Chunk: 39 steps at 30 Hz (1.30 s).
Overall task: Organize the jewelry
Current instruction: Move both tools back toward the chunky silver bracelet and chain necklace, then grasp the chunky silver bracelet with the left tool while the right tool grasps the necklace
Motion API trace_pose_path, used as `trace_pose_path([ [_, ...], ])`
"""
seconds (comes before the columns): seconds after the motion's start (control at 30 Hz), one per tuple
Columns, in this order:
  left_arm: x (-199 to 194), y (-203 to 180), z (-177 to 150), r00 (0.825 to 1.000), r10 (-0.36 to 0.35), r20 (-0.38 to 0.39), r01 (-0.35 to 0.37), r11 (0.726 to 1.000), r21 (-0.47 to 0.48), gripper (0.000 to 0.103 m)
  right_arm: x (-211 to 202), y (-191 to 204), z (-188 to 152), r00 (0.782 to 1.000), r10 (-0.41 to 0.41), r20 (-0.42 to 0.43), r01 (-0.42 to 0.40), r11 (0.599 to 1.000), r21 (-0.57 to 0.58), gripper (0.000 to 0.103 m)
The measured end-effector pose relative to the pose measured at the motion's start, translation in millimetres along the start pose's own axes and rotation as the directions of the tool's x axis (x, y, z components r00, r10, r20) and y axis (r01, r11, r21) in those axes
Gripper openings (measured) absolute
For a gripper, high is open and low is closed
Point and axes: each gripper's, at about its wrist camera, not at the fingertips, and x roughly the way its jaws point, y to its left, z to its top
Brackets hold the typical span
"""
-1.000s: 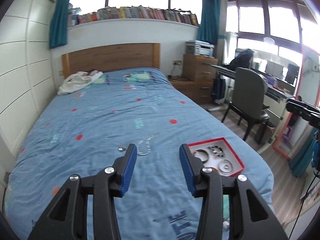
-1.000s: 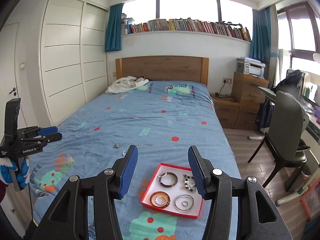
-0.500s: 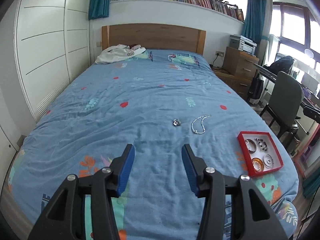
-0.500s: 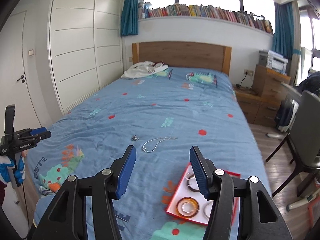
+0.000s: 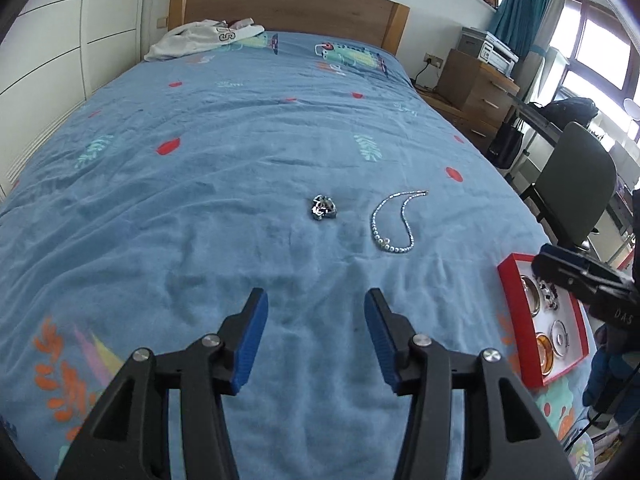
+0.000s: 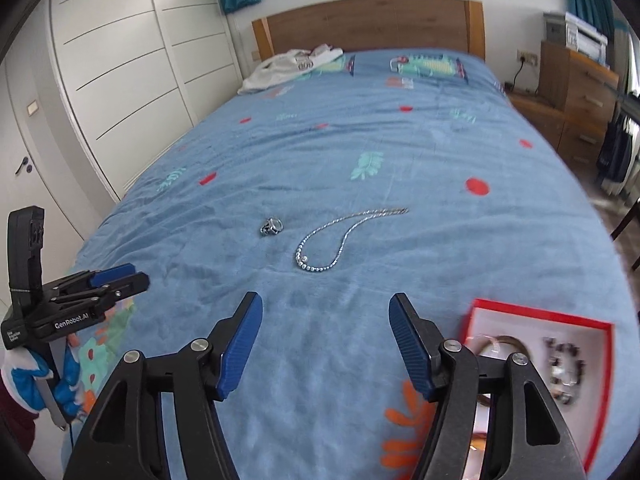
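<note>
Only the right view shows the left tool (image 6: 120,276) from outside; both tools' jaws gape, holding nothing.

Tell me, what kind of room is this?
It looks like a bedroom. There is a big bed with a wooden headboard, white wardrobe doors beside it, and a desk chair near the window.
</note>
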Motion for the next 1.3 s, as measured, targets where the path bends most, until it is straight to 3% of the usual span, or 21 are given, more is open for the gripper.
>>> trace_pose_path([
  [0.2,77,-1,31,0.997,-0.039,-0.059,0.036,0.998,-0.043,0.048,77,-5,-6,0.995,0.049,-0.088,-0.047,0.999,0.027,0.066],
  [0.4,137,-1,51,0.994,-0.046,-0.101,0.039,0.997,-0.068,0.048,121,-12,-6,0.989,0.086,-0.124,-0.08,0.995,0.053,0.07],
  [0.57,169,4,61,0.992,-0.051,-0.115,0.041,0.995,-0.086,0.048,149,-10,-1,0.986,0.107,-0.13,-0.103,0.994,0.041,0.072],
  [0.7,180,3,68,0.993,-0.037,-0.11,0.03,0.998,-0.061,0.048,164,-6,7,0.987,0.11,-0.114,-0.107,0.994,0.03,0.081],
  [0.83,184,5,67,0.996,-0.026,-0.09,0.024,0.999,-0.03,0.044,179,1,16,0.991,0.08,-0.104,-0.081,0.997,-0.003,0.08],
  [0.87,185,5,66,0.996,-0.021,-0.083,0.02,1.0,-0.022,0.04,182,2,18,0.993,0.067,-0.1,-0.069,0.998,-0.013,0.077],
  [1.0,183,14,63,0.998,-0.025,-0.061,0.023,0.999,-0.038,0.023,188,1,24,0.996,0.021,-0.089,-0.023,1.0,-0.02,0.053],
  [1.17,179,17,60,0.999,-0.025,-0.047,0.023,0.999,-0.04,0.019,186,1,22,0.997,-0.009,-0.08,0.007,1.0,-0.023,0.026],
  [1.2,177,16,60,0.999,-0.023,-0.044,0.022,0.999,-0.038,0.019,185,3,22,0.997,-0.006,-0.08,0.004,1.0,-0.027,0.015],
  [1.3,171,16,56,0.999,-0.027,-0.035,0.025,0.999,-0.044,0.019,180,4,18,0.997,0.008,-0.077,-0.009,1.0,-0.015,0.01],
])
